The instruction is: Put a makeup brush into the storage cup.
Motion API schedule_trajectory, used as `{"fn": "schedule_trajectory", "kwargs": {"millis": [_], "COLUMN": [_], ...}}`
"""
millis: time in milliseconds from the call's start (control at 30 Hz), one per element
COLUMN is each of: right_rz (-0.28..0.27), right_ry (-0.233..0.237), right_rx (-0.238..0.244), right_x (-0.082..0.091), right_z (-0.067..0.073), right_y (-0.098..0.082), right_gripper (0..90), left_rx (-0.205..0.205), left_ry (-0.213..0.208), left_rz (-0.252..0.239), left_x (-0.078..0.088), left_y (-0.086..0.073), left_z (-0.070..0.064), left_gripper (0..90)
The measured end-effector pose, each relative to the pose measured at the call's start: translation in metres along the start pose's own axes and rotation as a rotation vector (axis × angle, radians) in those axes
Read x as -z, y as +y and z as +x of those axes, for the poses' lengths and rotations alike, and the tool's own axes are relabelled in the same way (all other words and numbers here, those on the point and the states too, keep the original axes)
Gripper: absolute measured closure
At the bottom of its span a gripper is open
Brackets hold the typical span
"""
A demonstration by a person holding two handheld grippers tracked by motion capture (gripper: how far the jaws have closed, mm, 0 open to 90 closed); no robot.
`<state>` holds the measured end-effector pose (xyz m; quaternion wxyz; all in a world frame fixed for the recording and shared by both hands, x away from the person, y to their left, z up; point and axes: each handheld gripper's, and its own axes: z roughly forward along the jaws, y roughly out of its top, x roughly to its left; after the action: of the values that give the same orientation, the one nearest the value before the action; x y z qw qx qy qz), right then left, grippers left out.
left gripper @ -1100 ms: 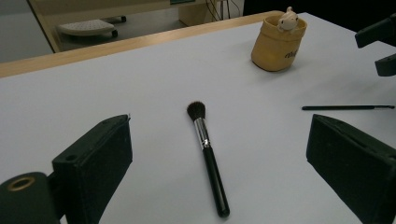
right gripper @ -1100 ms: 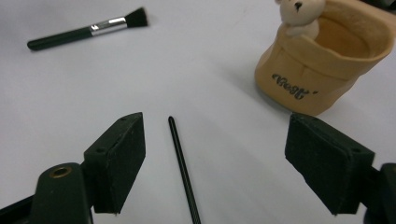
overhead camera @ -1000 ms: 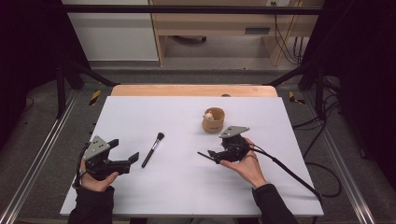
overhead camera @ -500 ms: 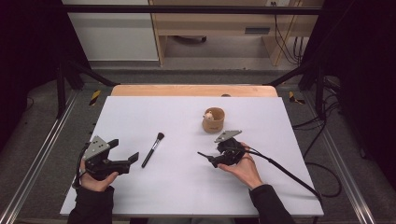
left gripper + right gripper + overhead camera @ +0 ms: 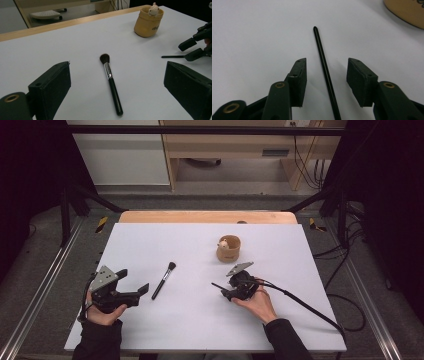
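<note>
Thin rod: I see a thin black glossy stick with a rounded tip [image 5: 323,67] lying flat on the white matte tabletop [image 5: 190,320], right of centre, nearer the near edge than the far one; in the high view it pokes leftward from my right tool [image 5: 216,285].
Right gripper [image 5: 325,77]: my black two-jaw gripper in the right hand straddles the stick, a jaw on each side; the jaws have just been closing, yet a bare gap shows on both sides, so the flat rubbery pads [image 5: 298,75] are not pinching it.
Room there: open white surface runs left of the stick's tip and toward the near edge.
Pouch: a tan, soft-looking round pouch with a small pale figure peeking from its top [image 5: 228,248] stands just beyond the right gripper, toward the far edge.
Brush: a black-handled makeup brush with a silver ferrule and dark bristles [image 5: 110,82] lies left of centre, bristles toward the far edge, apart from everything.
Left gripper [image 5: 135,282]: near the left edge, jaws spread wide, holding nothing; the brush lies ahead of them.
Far edge: a bare wooden strip [image 5: 200,216] borders the white surface.
</note>
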<state>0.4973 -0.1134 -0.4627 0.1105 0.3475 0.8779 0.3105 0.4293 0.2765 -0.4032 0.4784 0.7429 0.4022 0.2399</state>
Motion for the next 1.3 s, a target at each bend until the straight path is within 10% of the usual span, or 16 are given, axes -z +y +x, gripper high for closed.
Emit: {"fn": "schedule_trajectory", "kwargs": {"millis": [800, 1300], "right_rz": [0.026, 0.031], "right_ry": [-0.023, -0.022], "right_rx": [-0.006, -0.071], "right_x": [-0.0028, -0.0021], "right_z": [0.0001, -0.0003], "right_y": [-0.0028, -0.0024], "right_gripper": [82.3, 84.0], "left_rx": [-0.008, -0.011], "left_ry": [-0.005, -0.008], "left_rz": [0.009, 0.014], "left_x": [-0.0025, -0.0039], "left_y": [-0.0003, -0.0005], "left_z": [-0.003, -0.0043], "left_gripper": [6.5, 6.6]}}
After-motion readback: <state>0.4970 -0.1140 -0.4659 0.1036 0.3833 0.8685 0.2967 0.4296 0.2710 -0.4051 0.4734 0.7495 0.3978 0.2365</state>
